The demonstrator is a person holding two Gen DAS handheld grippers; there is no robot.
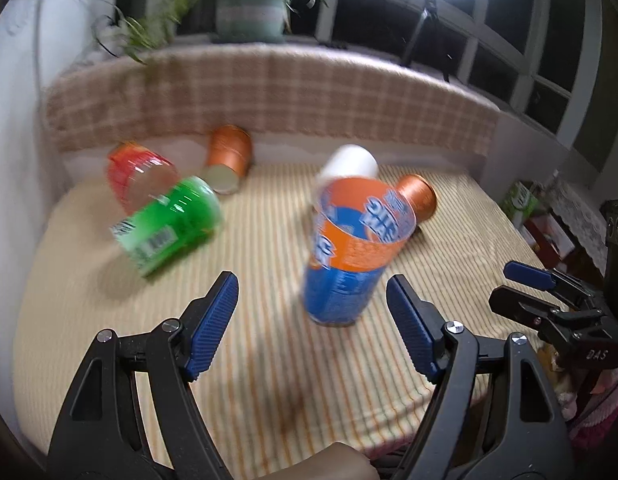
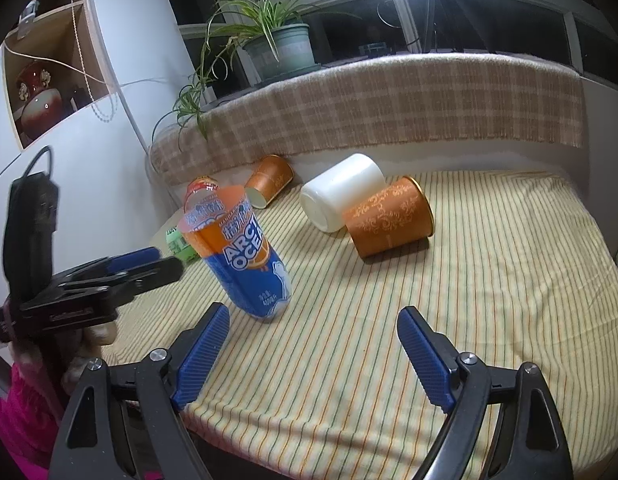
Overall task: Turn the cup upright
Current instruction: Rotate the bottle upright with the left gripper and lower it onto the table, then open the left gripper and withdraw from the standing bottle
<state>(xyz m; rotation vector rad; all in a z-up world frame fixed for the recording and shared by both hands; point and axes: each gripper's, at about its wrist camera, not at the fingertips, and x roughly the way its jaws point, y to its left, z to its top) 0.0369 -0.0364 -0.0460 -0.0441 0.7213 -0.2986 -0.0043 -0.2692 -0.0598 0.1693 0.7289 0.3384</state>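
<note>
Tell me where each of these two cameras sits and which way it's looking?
Left wrist: sits on the left hand-held gripper, open, facing the blue-orange cup across the striped table; the right one shows at the right edge.
Right wrist: sits on the right hand-held gripper, open, facing the table; the left one shows at left.
Shared: that cup, white cup, potted plant.

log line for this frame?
step: release | blue cup upright on table, free | left tool open around it | right tool open, empty | other cups lying
</note>
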